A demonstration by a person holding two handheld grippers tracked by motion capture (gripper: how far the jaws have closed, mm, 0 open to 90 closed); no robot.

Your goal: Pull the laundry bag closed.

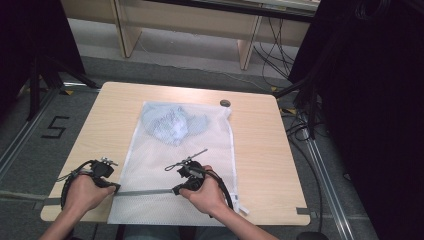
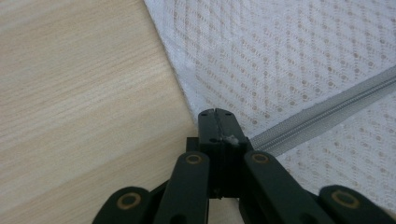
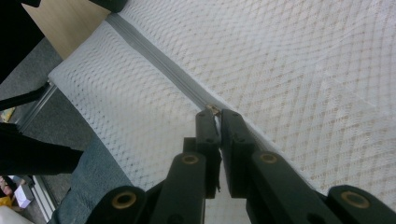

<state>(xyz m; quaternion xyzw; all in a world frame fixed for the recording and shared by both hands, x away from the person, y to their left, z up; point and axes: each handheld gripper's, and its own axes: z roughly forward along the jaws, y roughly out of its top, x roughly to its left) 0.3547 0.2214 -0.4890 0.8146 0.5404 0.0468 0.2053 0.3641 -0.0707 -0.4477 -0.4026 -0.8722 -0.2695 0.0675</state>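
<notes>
Near edge: The white mesh laundry bag (image 1: 180, 170) lay flat on the wooden table (image 1: 260, 165), and its near end hung a little over the table's near edge.
Zipper: A grey zipper (image 1: 145, 192) ran side to side across the near part of the bag, along the near edge of the table. This line was what the next move turned on.
Left gripper: The left gripper (image 1: 116, 188) sat at the bag's left edge. In the left gripper view its jaws were pressed together on the left end of the zipper (image 2: 322, 114), right where the mesh met the bare wood.
Right gripper: The right gripper (image 1: 176, 190) was near the middle of the zipper. In the right gripper view its jaws were almost closed around a small metal bit, which looked like the zipper pull (image 3: 213, 110). I could not tell for sure if it was held tight.
Which way: From the right gripper, the grey line (image 3: 154, 51) ran off toward the left gripper. The right hand was the one nearer the pull.
My guess: The left one held the end, and the right one was set to slide the pull along the zipper.
Far end: A light blue cloth (image 1: 172, 124) lay bunched inside the far part of the bag. A small dark round thing (image 1: 225, 103) sat near the table's far edge.
</notes>
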